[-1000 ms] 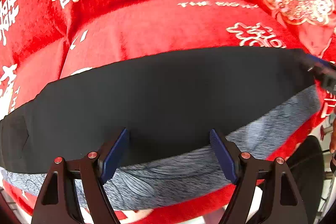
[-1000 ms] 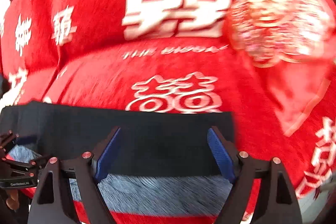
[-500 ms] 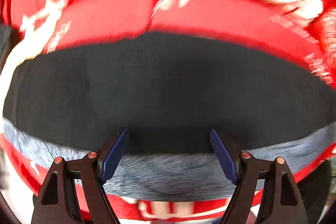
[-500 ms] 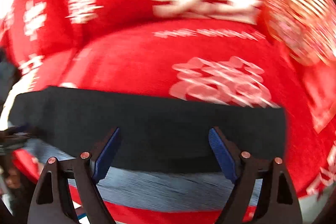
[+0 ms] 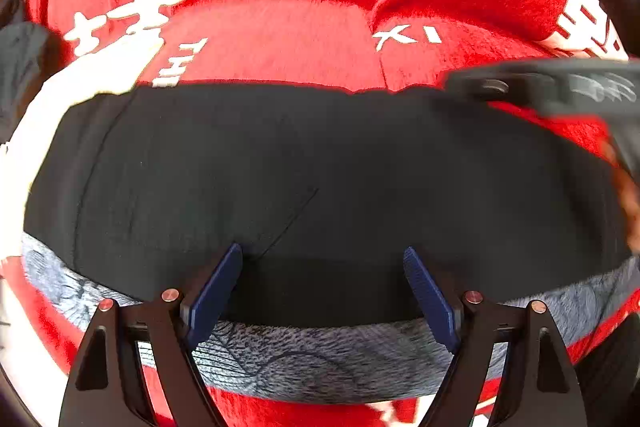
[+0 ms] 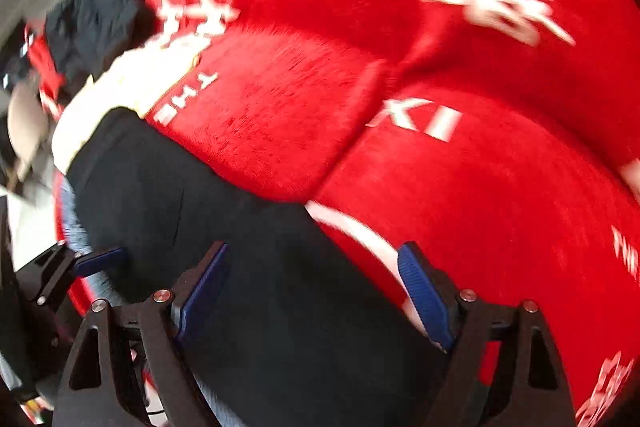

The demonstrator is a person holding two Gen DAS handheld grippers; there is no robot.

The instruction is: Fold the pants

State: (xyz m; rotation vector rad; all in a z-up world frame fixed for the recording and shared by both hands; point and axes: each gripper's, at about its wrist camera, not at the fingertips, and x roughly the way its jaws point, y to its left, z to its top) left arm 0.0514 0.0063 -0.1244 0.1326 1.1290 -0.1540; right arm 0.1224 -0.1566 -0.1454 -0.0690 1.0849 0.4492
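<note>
1. While the black fabric pants (image 5: 320, 163) lie flat along the front edge of the red plush sofa cover with white characters (image 5: 280, 39), a grey patterned strip (image 5: 304, 359) shows beneath them;
2. the left gripper (image 5: 322, 283) hovers wide, empty;
3. the right gripper (image 6: 312, 291) is likewise spread over the pants, gripping nothing.

Bright, even daylight; red cover (image 5: 280, 39) saturated, near glare. Soft shadow on black pants (image 5: 320, 187) between left gripper (image 5: 322, 281) jaws. Fisheye bending, dark vignette at corners. Right wrist view motion-blurred, white lettering smeared; left view sharper, right gripper (image 5: 560, 87) blurred at edge.
</note>
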